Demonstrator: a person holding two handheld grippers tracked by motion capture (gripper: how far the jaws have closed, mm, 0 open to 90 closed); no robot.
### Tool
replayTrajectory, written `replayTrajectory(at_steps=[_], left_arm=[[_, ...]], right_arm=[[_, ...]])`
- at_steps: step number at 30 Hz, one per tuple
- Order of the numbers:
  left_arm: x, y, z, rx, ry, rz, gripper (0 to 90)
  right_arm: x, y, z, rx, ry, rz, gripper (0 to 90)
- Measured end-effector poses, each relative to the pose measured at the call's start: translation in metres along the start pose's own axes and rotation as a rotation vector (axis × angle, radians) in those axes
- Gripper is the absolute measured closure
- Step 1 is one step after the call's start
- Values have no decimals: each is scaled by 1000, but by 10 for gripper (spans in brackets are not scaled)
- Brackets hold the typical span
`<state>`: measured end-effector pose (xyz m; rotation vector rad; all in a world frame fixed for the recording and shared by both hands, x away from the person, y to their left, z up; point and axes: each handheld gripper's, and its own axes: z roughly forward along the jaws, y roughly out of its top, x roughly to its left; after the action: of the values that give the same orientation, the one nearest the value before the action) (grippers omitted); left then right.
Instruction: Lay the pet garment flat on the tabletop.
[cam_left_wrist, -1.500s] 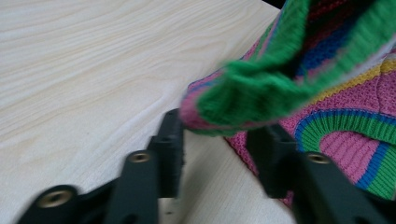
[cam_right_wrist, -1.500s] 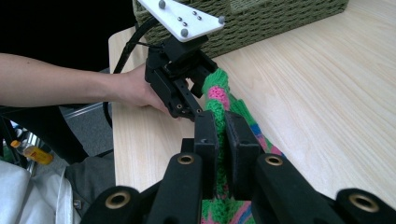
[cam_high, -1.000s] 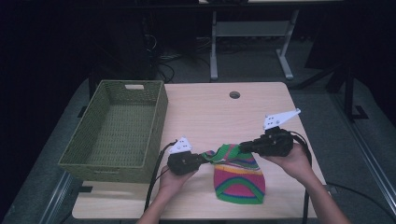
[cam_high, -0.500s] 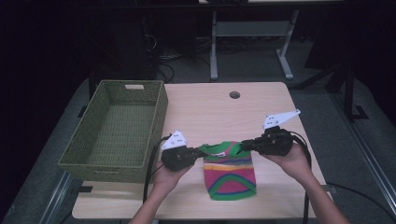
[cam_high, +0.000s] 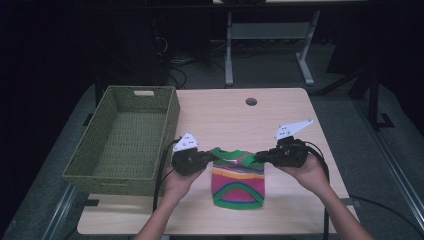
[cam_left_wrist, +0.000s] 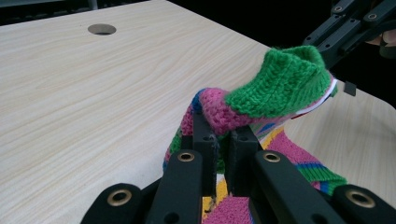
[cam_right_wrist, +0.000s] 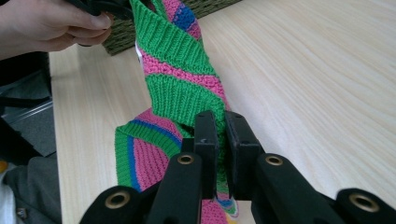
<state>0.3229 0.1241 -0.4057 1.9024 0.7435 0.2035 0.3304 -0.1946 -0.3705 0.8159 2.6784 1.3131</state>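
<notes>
Ribbed knit sweater (cam_high: 237, 180), wood-grain table (cam_high: 220, 112)

Setting: a lab or test workspace, not a home. A plain light-wood desk (cam_high: 225, 120) with a round cable hole (cam_high: 251, 101) stands on grey carpet (cam_high: 345, 125) at frame centre. Upper centre, a second bench's metal legs (cam_high: 267, 45) and loose cables (cam_high: 175, 70) on the floor. Surroundings are dark. Both hand-held grippers carry white tracking plates (cam_high: 292, 129) and trailing cables.
</notes>
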Motion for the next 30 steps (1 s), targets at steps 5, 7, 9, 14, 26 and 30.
replayTrajectory(at_steps=[5, 7, 9, 14, 26, 30], left_arm=[[2, 1, 5, 20, 4, -9, 845], [1, 2, 7, 23, 12, -7, 845], [3, 4, 9, 28, 20, -12, 844], [7, 5, 16, 55, 25, -28, 843], [16, 3, 31, 111, 27, -69, 839], [16, 4, 34, 106, 37, -84, 839]], right_arm=[[-5, -1, 0, -3, -15, 6, 838], [-8, -1, 0, -5, -25, 8, 837], [-12, 0, 1, -12, -31, 15, 837], [-18, -1, 4, -18, -50, 23, 832], [-36, -3, 15, -7, -75, 47, 832], [-45, -1, 16, -1, -90, 62, 832]])
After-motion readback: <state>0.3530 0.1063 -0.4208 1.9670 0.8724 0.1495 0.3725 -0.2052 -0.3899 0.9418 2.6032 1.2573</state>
